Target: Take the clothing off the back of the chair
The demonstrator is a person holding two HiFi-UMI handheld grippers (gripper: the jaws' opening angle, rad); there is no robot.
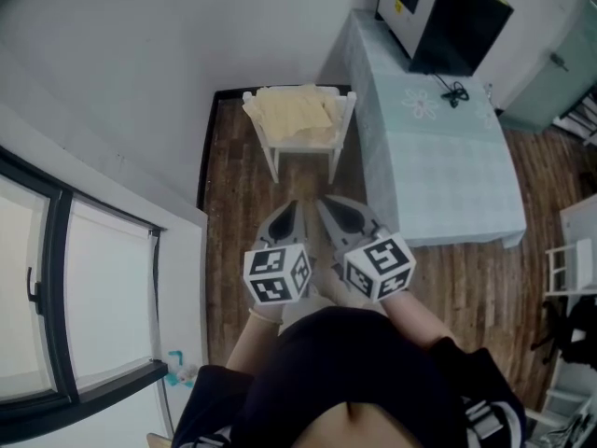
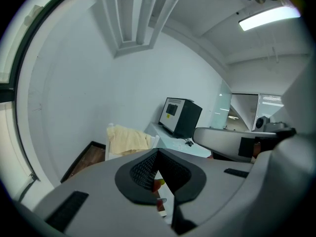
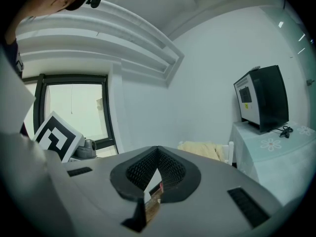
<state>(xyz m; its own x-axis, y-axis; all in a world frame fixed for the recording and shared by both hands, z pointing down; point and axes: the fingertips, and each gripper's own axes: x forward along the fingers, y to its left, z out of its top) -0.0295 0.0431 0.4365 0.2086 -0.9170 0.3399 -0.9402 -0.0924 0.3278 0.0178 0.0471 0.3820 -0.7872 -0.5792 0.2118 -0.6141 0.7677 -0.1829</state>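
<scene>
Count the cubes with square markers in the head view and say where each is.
2. The left cube sits on the left gripper, the right cube on the right gripper, side by side near the picture's middle. None seems hidden.

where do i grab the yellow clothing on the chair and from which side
Pinch the yellow clothing along its top fold, where it bunches over the back of the chair between its two posts. Come from the near side and above, with the left hand-held gripper and right hand-held gripper toward opposite ends. It hangs loose, so lifting should free it. Both are shut now, so open first.
</scene>
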